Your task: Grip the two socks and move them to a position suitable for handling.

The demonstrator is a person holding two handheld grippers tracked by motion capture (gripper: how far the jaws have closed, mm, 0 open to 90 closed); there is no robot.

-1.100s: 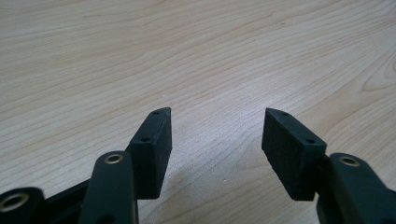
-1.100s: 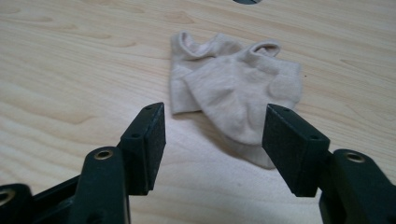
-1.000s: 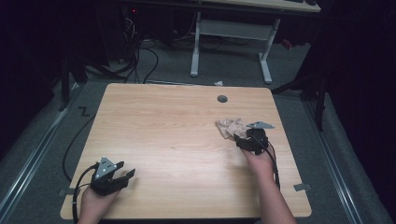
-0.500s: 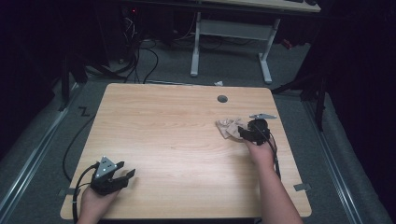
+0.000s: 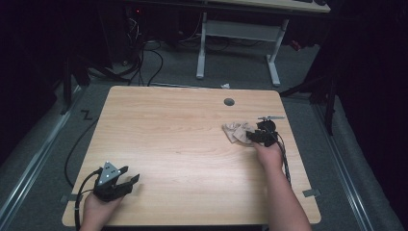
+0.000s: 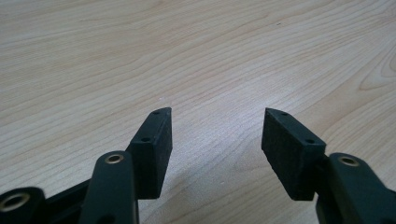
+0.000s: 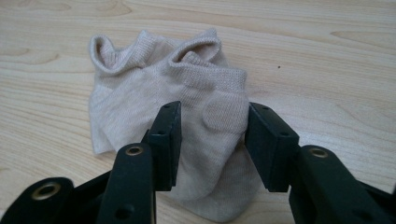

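The right hand-held gripper [image 7: 211,135] straddles a beige sock [image 7: 163,93] on the worktop [image 7: 327,60], its jaws part-way closed and set to either side of a raised fold of the fabric; one pad looks to touch the knit, though a firm pinch is not yet evident. The sock lies crumpled near the worktop's right edge, just in front of that gripper [image 5: 257,134] in the high view, placed where the right hand reaches it easily. The left hand-held gripper [image 6: 215,135] rests released, jaws wide over bare wood at the near left corner [image 5: 126,182], well apart from the sock [image 5: 235,131], apparently waiting its turn.
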